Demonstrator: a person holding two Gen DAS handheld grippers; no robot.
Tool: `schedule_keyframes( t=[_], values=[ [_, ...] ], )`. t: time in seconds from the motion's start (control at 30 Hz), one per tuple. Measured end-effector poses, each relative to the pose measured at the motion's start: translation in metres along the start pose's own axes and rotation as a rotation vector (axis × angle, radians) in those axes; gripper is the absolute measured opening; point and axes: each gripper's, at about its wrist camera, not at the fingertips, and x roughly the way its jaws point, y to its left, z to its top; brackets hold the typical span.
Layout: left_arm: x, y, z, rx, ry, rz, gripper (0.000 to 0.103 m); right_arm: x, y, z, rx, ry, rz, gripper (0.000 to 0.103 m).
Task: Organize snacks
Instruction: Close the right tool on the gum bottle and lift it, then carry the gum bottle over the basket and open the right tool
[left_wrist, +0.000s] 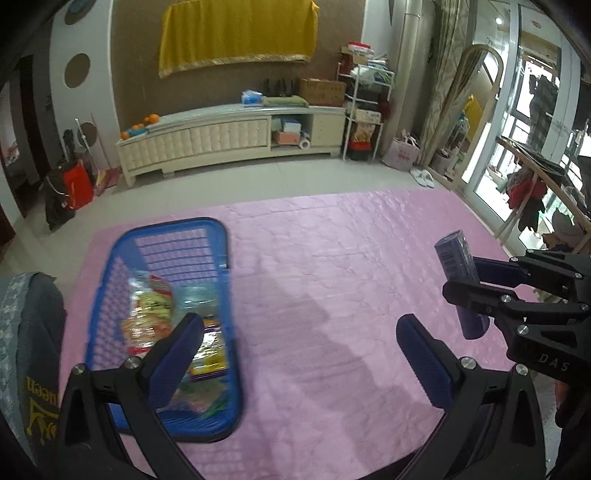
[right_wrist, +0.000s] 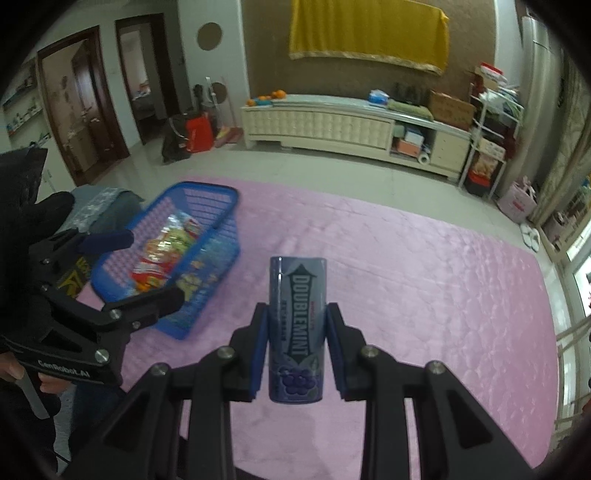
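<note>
While the Doublemint gum bottle (right_wrist: 297, 328) is clamped upright in the right tongs (right_wrist: 296, 347) above the pink tabletop (right_wrist: 424, 295), the transfer step is judged under way. Right of the blue basket (left_wrist: 225, 280), which already holds snack packets (left_wrist: 155, 314), the tabletop lies bare. The bottle is to be carried over the basket's near rim, then released. The left tongs (left_wrist: 299, 354) are spread wide beside the basket, holding nothing.

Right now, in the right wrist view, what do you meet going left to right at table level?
Left gripper → blue basket of snack packets → purple Doublemint can clamped in the right gripper → bare pink tablecloth.
</note>
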Motion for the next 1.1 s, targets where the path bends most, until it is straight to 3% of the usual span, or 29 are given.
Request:
schedule_keyframes(
  t=[0.47, 0.77, 1.1],
  values=[
    [-0.042, 0.100, -0.023, -0.085, -0.040, 0.097, 0.103, 0.026, 0.103, 0.036, -0.106, -0.003, 0.110, 0.035],
    [-0.029, 0.154, -0.040, -0.128, 0.015, 0.142, 0.103, 0.078, 0.147, 0.049, -0.144, 0.064, 0.162, 0.035],
    [0.006, 0.201, -0.040, -0.171, 0.057, 0.130, 0.103, 0.140, 0.169, 0.062, -0.173, 0.156, 0.168, 0.035]
  ],
)
